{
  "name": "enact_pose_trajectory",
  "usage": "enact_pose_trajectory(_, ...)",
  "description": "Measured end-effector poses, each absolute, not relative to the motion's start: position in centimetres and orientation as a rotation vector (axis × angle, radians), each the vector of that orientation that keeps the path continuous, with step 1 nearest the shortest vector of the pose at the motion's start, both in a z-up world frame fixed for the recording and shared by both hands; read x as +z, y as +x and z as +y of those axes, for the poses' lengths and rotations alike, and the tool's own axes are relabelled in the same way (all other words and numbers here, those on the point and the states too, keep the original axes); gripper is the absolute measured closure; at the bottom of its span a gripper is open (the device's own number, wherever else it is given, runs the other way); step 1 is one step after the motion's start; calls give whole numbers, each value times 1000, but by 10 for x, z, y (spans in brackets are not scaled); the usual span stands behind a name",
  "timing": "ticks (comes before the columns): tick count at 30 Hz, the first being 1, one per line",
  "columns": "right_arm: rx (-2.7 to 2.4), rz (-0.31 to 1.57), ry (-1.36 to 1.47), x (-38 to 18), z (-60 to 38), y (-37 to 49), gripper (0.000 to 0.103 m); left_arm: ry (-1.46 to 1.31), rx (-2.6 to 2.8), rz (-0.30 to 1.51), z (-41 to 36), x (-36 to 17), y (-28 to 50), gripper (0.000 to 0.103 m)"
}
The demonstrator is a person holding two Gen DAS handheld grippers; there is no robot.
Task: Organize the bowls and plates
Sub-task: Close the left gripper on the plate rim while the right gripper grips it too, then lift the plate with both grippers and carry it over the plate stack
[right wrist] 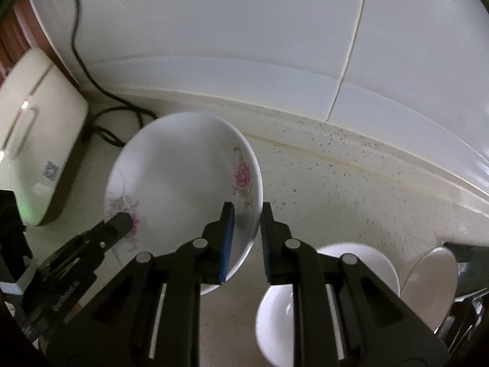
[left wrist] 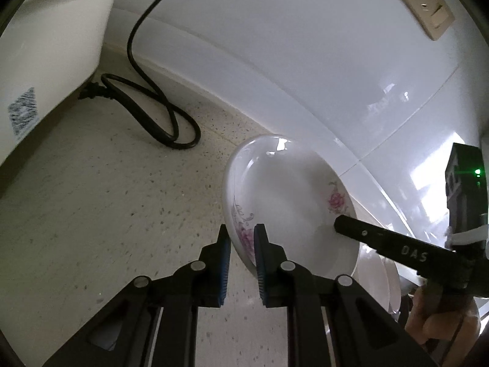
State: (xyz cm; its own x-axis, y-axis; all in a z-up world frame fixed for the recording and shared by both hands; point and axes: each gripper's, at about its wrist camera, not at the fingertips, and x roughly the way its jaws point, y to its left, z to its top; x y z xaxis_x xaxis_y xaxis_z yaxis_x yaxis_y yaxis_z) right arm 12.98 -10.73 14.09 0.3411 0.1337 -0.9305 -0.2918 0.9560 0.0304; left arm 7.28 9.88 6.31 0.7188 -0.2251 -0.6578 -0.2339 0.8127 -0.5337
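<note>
Both grippers are on the same item: a white ceramic deep plate with pink floral print (left wrist: 287,202), held tilted above the counter, apparently clear of it. Left gripper (left wrist: 242,238) has its blue-padded fingers (left wrist: 226,263) narrowed onto the near-left rim, one pad outside the wall and one inside; looks clamped, though pad contact isn't fully visible. Right gripper (right wrist: 247,229) straddles the opposite rim the same way, inner pad against the inside wall, outer finger just off or touching the outside; can't confirm which, so grip firmness is a judgement. In the left wrist view the right gripper's finger tip reads as resting on the plate's inner surface. Progress: looks mid-transfer, one piece in hand and not yet placed. Plain white ceramic dishes (right wrist: 360,263), at least two or three, sit grouped low right of the held plate, some overlapping or leaning; whether that's the sorted stack or the unsorted pile can't be told. The left view shows more white rims (left wrist: 379,278) just under the plate's lower edge. So most of the sorting is likely still ahead. Surface: cream speckled stone countertop (left wrist: 122,214), low light. Glossy white wall tiles (right wrist: 214,30) behind, beige wall socket (left wrist: 428,9) upper right. White boxy appliance (left wrist: 45,46) at left, with a looped black power cord (left wrist: 152,113) on the counter beside it.
</note>
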Motion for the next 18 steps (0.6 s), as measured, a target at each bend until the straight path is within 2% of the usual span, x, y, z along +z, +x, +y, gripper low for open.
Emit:
enact_pose_trajectory(14,412,1068,-57,187,-108,35,83,-588,48,742,93,90,-16,88)
enact_pose_trajectory(18,439,1042,-35,179,-96,14,83,-584,66,734,93,90,-39,88)
